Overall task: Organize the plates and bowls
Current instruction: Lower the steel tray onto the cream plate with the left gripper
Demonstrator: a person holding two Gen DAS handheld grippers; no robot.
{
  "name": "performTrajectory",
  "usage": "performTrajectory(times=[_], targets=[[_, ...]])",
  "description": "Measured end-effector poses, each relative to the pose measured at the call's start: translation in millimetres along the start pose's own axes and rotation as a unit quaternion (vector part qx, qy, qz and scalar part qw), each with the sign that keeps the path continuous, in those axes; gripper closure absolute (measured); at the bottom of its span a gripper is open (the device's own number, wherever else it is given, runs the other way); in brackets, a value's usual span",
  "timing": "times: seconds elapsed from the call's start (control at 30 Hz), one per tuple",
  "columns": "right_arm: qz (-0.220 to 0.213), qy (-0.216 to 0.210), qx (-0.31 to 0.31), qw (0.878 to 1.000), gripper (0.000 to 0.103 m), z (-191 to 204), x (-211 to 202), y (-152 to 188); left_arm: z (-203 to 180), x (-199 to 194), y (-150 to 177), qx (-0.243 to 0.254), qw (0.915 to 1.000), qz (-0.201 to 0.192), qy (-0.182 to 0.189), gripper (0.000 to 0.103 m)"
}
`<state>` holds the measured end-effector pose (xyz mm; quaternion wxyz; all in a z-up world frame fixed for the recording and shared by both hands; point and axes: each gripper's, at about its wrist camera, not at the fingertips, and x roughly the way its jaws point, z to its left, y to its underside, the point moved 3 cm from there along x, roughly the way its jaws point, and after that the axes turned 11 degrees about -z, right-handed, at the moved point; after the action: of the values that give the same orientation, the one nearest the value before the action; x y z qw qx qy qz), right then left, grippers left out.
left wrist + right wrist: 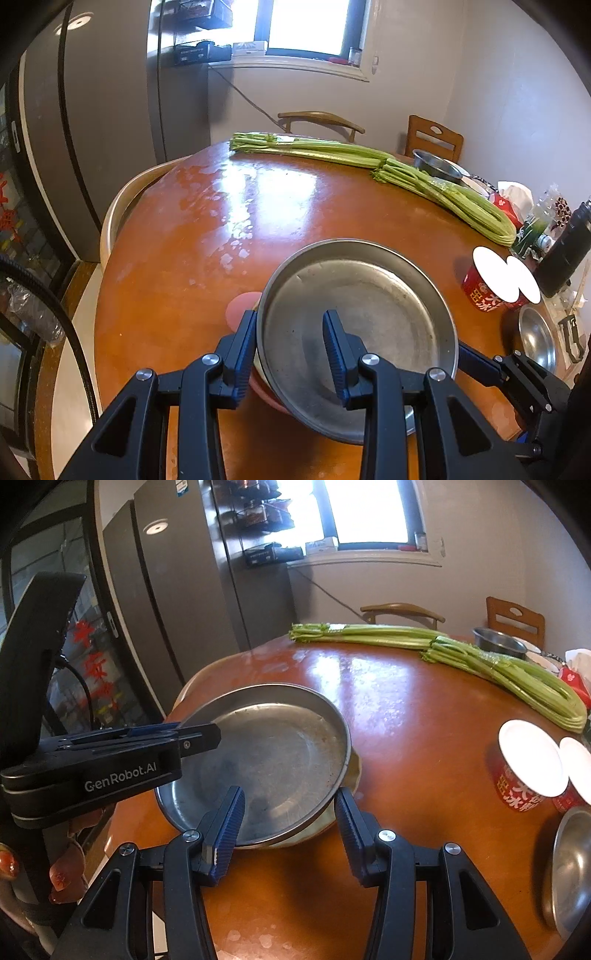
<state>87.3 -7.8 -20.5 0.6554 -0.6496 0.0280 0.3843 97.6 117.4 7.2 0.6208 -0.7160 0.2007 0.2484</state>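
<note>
The left gripper [290,354] gripped the steel plate [369,314] by its near-left rim, one finger [240,354] outside the wall and the other inside on the plate floor, both pressed on the rim. The plate sat tilted over something pink [242,306] and a pale dish [352,771] beneath it, on the counter [221,229]. The right gripper [288,823] straddled the plate's near-right rim, its fingers [229,823] set moderately apart, one over the plate floor, the other just outside the rim; whether they pressed on it could not be told. Two celery bunches [406,170] lay across the far counter, a small steel bowl [436,164] behind them. Two red cups [524,771] with white lids stood to the right, near another steel bowl [569,871]
</note>
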Motion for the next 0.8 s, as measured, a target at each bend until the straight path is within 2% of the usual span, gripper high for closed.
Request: performTrajectory(times=[0.23, 0.8], targets=[[0.012, -0.006, -0.012, 1.000, 0.051, 6, 8, 8, 9, 10, 12, -0.010, 0.9998, 0.011, -0.015, 0.068], [0.033, 0.010, -0.030, 0.999, 0.050, 11, 28, 19, 19, 33, 32, -0.019, 0.9994, 0.026, -0.010, 0.068]])
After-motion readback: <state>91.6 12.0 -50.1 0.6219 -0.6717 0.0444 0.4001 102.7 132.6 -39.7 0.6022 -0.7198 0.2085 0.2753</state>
